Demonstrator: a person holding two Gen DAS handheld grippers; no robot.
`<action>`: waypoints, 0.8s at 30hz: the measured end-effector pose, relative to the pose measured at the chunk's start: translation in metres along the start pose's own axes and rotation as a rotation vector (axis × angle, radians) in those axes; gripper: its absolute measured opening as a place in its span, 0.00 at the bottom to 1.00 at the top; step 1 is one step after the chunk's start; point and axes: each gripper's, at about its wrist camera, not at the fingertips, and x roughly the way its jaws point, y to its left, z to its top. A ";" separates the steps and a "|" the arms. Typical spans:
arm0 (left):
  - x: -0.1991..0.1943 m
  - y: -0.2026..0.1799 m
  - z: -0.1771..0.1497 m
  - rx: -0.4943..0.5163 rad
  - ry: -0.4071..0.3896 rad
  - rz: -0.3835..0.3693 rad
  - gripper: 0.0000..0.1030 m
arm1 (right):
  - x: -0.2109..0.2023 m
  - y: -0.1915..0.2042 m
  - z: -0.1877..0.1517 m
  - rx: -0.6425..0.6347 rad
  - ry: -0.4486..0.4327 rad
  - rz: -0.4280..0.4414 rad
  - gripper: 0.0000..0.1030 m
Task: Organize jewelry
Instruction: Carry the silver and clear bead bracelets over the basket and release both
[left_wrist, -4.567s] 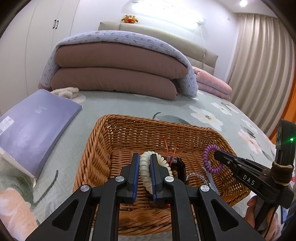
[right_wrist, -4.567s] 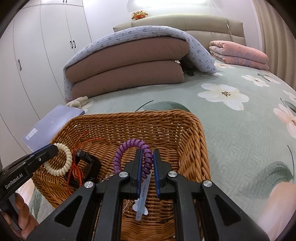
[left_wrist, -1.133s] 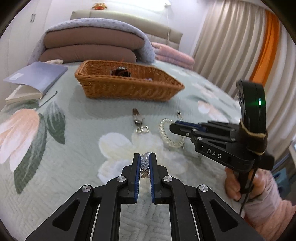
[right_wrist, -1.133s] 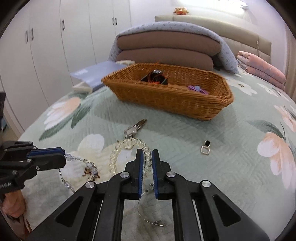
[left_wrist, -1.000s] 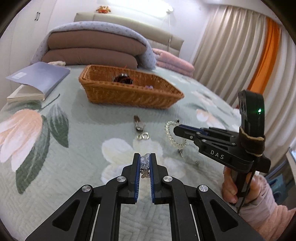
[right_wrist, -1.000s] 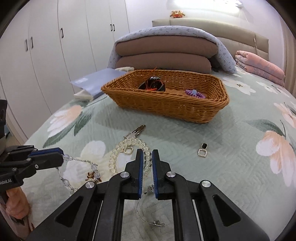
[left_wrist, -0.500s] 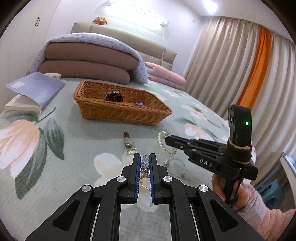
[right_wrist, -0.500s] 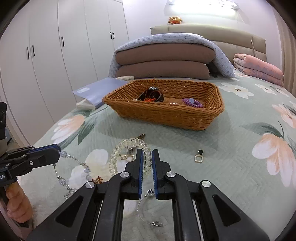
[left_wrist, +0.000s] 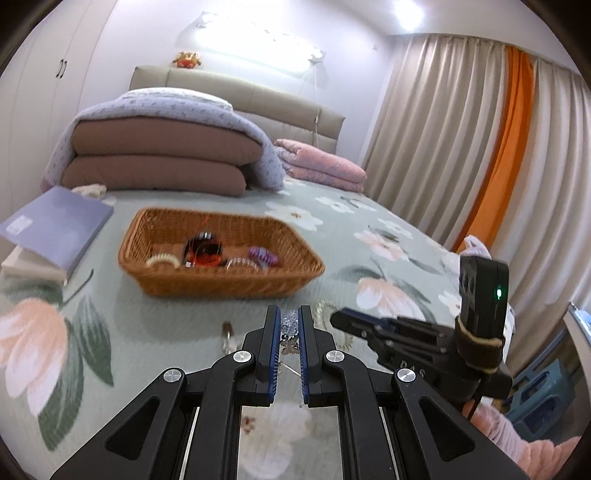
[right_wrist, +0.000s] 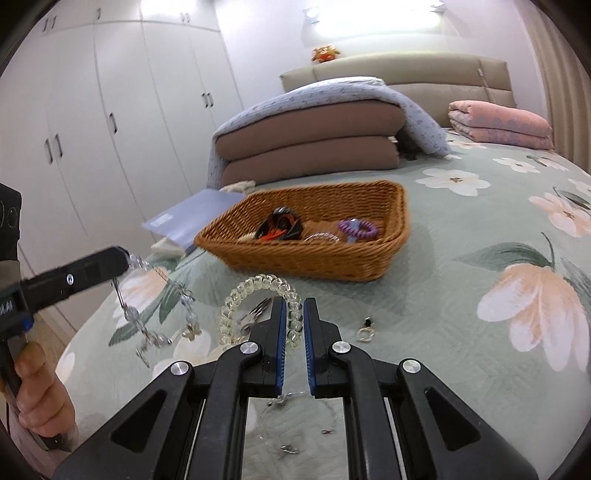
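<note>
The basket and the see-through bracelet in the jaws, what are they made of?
The basket looks like woven wicker or rattan: thin honey-brown strands criss-cross in rows with a braided rim. It could be plastic imitation; the look leaves that open. The see-through bracelet, pinched in the right gripper, seems to be clear, glossy beads, glass or plastic, since the bedspread shows through them and they catch the light.

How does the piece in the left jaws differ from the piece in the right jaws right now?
The crystal bead chain in the left gripper is thin and limp, dangling in a loose strand with spaced beads and a small charm. The clear coil bracelet in the right gripper is thick and holds a rounded arch. The chain hangs below its jaws; the bracelet rises above its jaws. Both are clear, pinched in shut jaws, off the bedspread.
</note>
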 end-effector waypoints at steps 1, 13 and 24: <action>0.001 0.000 0.005 0.003 -0.005 0.003 0.09 | -0.002 -0.002 0.003 0.010 -0.010 -0.002 0.11; 0.011 0.012 0.088 -0.009 -0.109 -0.019 0.09 | -0.002 -0.008 0.066 -0.009 -0.089 -0.078 0.11; 0.081 0.039 0.125 -0.050 -0.135 0.054 0.09 | 0.076 -0.040 0.122 0.023 -0.069 -0.140 0.11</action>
